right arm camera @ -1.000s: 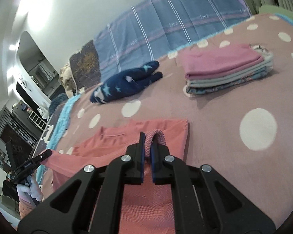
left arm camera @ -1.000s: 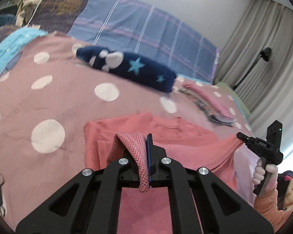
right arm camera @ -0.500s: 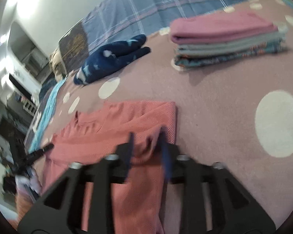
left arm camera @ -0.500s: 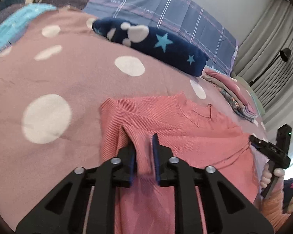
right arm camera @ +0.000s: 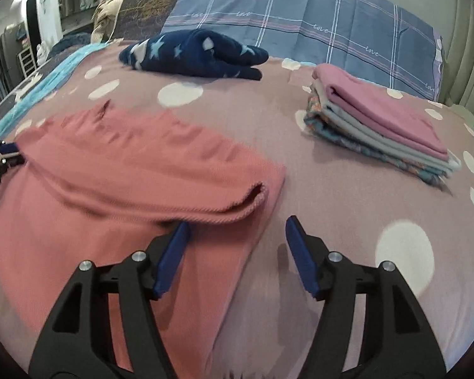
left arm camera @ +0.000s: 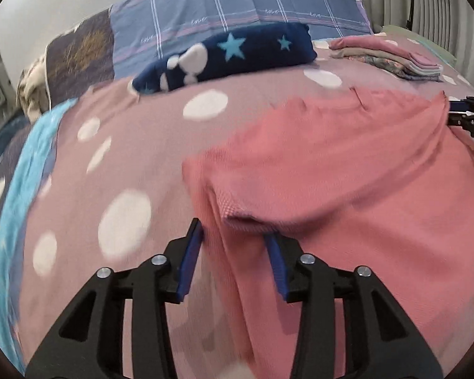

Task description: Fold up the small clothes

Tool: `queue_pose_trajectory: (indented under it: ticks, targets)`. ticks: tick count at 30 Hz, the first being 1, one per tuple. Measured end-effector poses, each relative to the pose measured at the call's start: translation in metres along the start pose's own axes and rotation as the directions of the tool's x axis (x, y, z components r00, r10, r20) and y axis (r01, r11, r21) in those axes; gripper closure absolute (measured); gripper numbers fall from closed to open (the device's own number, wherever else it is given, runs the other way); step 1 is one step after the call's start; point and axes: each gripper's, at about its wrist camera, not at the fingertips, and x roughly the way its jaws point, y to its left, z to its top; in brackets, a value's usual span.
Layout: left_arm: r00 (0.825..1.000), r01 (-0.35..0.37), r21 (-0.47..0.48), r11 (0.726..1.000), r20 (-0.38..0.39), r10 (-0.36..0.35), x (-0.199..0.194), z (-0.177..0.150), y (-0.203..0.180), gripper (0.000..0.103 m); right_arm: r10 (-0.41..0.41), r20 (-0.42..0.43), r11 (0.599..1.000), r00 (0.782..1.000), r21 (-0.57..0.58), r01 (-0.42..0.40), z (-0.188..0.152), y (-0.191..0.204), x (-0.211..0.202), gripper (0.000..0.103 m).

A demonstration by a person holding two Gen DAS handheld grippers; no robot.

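A salmon-pink ribbed shirt (left arm camera: 347,164) (right arm camera: 110,170) lies on the dotted bed cover, its lower part folded up over the chest. My left gripper (left arm camera: 233,243) sits low at the shirt's left side. Its jaws are opening and the folded hem lies loose between the blue pads (left arm camera: 189,252). My right gripper (right arm camera: 237,237) is at the shirt's right side. Its jaws are also opening, with the fold's corner (right arm camera: 252,199) just beyond the tips and nothing pressed. Each view shows the other gripper at the frame's edge: the right gripper (left arm camera: 450,113) and the left gripper (right arm camera: 17,154).
A stack of folded clothes (right arm camera: 379,126) (left arm camera: 388,53) with a pink one on top sits to the right. A navy garment with stars (right arm camera: 192,53) (left arm camera: 230,53) lies near the plaid pillow (right arm camera: 300,15). The pink dotted cover (right arm camera: 347,195) surrounds the shirt.
Both grippers were shut on the shirt's hem and lifted it. They have sunk, rolled level and opened, and the hem now lies dropped on the shirt.
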Motion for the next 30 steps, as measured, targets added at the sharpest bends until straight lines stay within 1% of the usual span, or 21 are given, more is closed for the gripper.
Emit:
queue_pose_trajectory:
  ticks: [2,3,5,7,9,10,11,14,15,16,17,18,19,20,21,22,24,26,30]
  targets:
    - [1.0,-0.017,-0.028,0.999,0.019,0.017,0.011,0.017,0.01,0.059,-0.015,0.005,0.999,1.0,0.042,0.015,0.011,-0.009,0.008,0.039]
    - [1.0,-0.009,-0.059,0.998,0.019,0.01,0.016,0.024,0.016,0.059,-0.009,0.007,0.997,1.0,0.074,0.009,0.016,-0.015,0.011,0.039]
    - [0.999,0.025,-0.13,0.991,0.025,-0.021,0.023,0.031,0.03,0.059,0.034,0.013,0.985,0.999,0.169,-0.035,0.023,-0.03,0.016,0.039]
    - [0.998,0.056,-0.165,0.985,0.025,-0.053,0.03,0.034,0.037,0.059,0.064,0.025,0.975,0.998,0.214,-0.068,0.026,-0.039,0.017,0.039]
    - [0.993,0.115,-0.194,0.974,0.012,-0.115,0.037,0.033,0.041,0.059,0.084,0.032,0.97,0.996,0.225,-0.089,0.027,-0.043,0.018,0.041]
    - [0.986,0.161,-0.218,0.963,-0.003,-0.166,0.044,0.032,0.045,0.059,0.103,0.034,0.967,0.994,0.232,-0.108,0.027,-0.045,0.019,0.041]
    - [0.981,0.185,-0.237,0.954,-0.008,-0.192,0.048,0.033,0.046,0.059,0.118,0.034,0.963,0.992,0.239,-0.123,0.027,-0.047,0.02,0.042]
    - [0.969,0.236,-0.277,0.931,0.0,-0.245,0.055,0.036,0.048,0.059,0.167,0.043,0.95,0.985,0.261,-0.172,0.03,-0.051,0.024,0.048]
    - [0.967,0.247,-0.285,0.926,0.005,-0.257,0.056,0.039,0.048,0.061,0.172,0.046,0.948,0.984,0.263,-0.178,0.032,-0.051,0.024,0.052]
    - [0.962,0.265,-0.291,0.919,0.013,-0.273,0.058,0.042,0.048,0.071,0.17,0.046,0.949,0.984,0.261,-0.176,0.034,-0.05,0.025,0.056]
    - [0.96,0.273,-0.292,0.916,0.018,-0.281,0.058,0.043,0.047,0.078,0.172,0.045,0.95,0.984,0.257,-0.178,0.035,-0.049,0.025,0.057]
    - [0.957,0.281,-0.29,0.915,0.019,-0.288,0.06,0.045,0.046,0.094,0.179,0.046,0.95,0.983,0.253,-0.184,0.037,-0.047,0.026,0.059]
    - [0.956,0.284,-0.284,0.916,0.019,-0.291,0.06,0.046,0.044,0.099,0.187,0.043,0.95,0.981,0.246,-0.192,0.039,-0.045,0.027,0.063]
    - [0.959,0.278,-0.276,0.92,0.022,-0.283,0.06,0.047,0.043,0.099,0.183,0.04,0.953,0.982,0.239,-0.187,0.039,-0.043,0.028,0.066]
    - [0.963,0.267,-0.261,0.928,0.028,-0.269,0.057,0.047,0.04,0.099,0.175,0.034,0.958,0.984,0.226,-0.178,0.04,-0.04,0.029,0.079]
    - [0.967,0.255,-0.24,0.937,0.039,-0.253,0.053,0.047,0.037,0.099,0.167,0.031,0.963,0.986,0.21,-0.169,0.041,-0.038,0.029,0.095]
    - [0.973,0.229,-0.207,0.951,0.067,-0.22,0.04,0.047,0.033,0.099,0.161,0.044,0.965,0.986,0.205,-0.166,0.042,-0.037,0.024,0.095]
    - [0.976,0.209,-0.19,0.959,0.097,-0.194,0.027,0.048,0.032,0.099,0.142,0.096,0.967,0.985,0.201,-0.159,0.042,-0.037,0.01,0.095]
    - [0.97,0.211,-0.183,0.96,0.159,-0.182,0.003,0.052,0.036,0.099,0.128,0.164,0.965,0.978,0.207,-0.161,0.044,-0.041,-0.011,0.096]
